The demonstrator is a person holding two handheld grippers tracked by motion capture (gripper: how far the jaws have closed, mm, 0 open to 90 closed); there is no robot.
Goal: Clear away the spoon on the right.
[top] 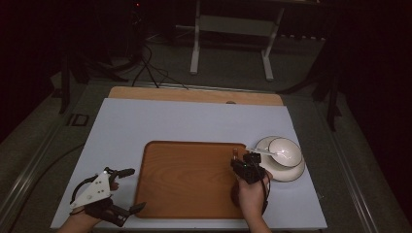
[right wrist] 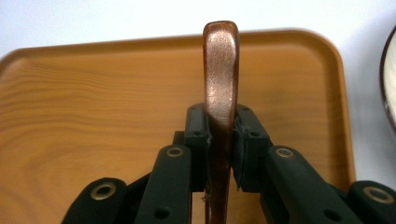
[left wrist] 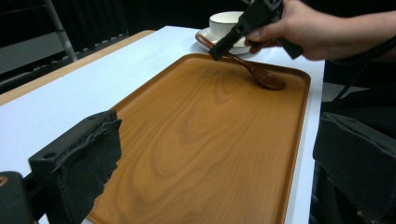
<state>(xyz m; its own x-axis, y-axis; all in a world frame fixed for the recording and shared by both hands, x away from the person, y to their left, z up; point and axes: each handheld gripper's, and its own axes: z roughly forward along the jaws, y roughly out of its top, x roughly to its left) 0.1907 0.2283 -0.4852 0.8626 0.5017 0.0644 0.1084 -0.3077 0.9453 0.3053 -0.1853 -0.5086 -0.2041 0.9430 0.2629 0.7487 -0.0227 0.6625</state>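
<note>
1. Right gripper [top: 248, 165]: fingers [right wrist: 198, 135] are clamped on the handle of a brown wooden spoon [right wrist: 220, 79]. In the right gripper view the handle is seen pinched between both pads, its end sticking out past the fingertips.
2. The spoon's bowl [left wrist: 267, 78] is seen in the left gripper view, below and behind the right fingers, resting on or just above the tray floor near the right edge; contact cannot be told.
3. Wooden tray [top: 187, 179]: lies under the right fingers, on a white surface [top: 145, 121].
4. Cup [top: 285, 150] on a saucer [top: 291, 174]: set on the surface just beyond and to the right of the right fingers, off the tray. A white spoon [top: 260, 151] is laid across the cup rim, its handle toward the right fingers.
5. Left gripper [top: 128, 191]: fingers [left wrist: 84, 158] are held wide apart, with nothing between them. It is held at the tray's left edge, near corner, one finger ahead of the hand, the other close to the tray rim.
6. In the left gripper view the tray runs from between the left fingers out to the right gripper [left wrist: 245, 25], well apart from them.
</note>
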